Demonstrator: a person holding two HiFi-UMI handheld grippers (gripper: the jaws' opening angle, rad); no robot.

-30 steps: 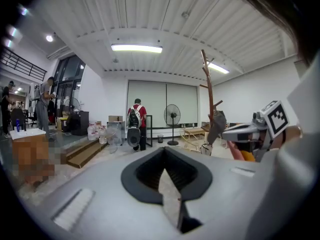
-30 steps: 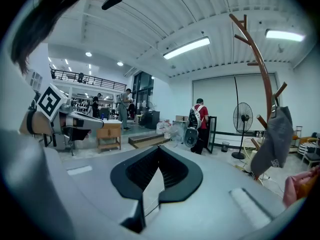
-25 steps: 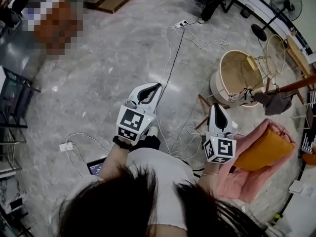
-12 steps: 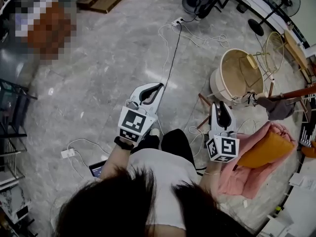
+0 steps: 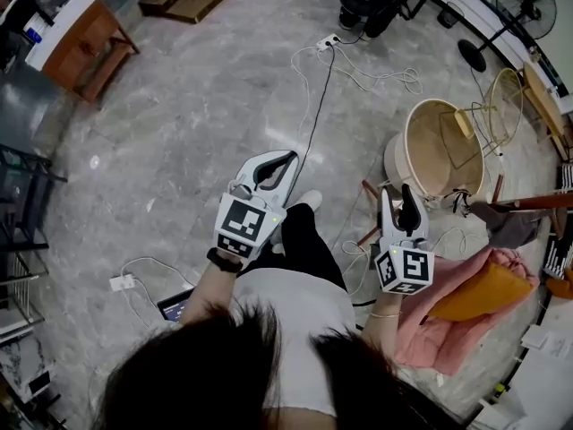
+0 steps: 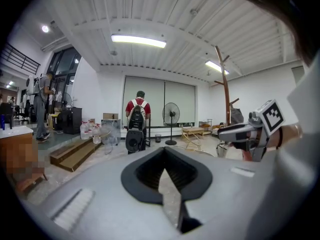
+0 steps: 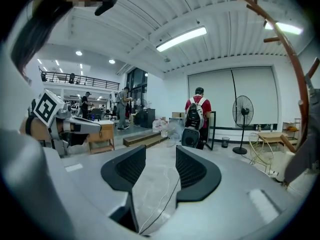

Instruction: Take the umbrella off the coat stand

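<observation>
The brown wooden coat stand leans in at the right of the head view, and its forked top rises at the right of the right gripper view. A grey folded bundle, apparently the umbrella, hangs from it. My right gripper is left of the stand and well short of it. Its jaws are opening, with only floor showing between the pads. My left gripper is held further left, shut and empty, its pads meeting at the tip. The stand also shows in the left gripper view.
A beige round tub and a gold wire chair stand beside the coat stand. Pink cloth with an orange cushion lies at the right. Cables and a power strip cross the floor. A person with a backpack stands far ahead.
The right jaws have gone from shut to apart. Both grippers have moved forward with the person, whose leg has stepped ahead. The tub and stand have shifted right in the view.
</observation>
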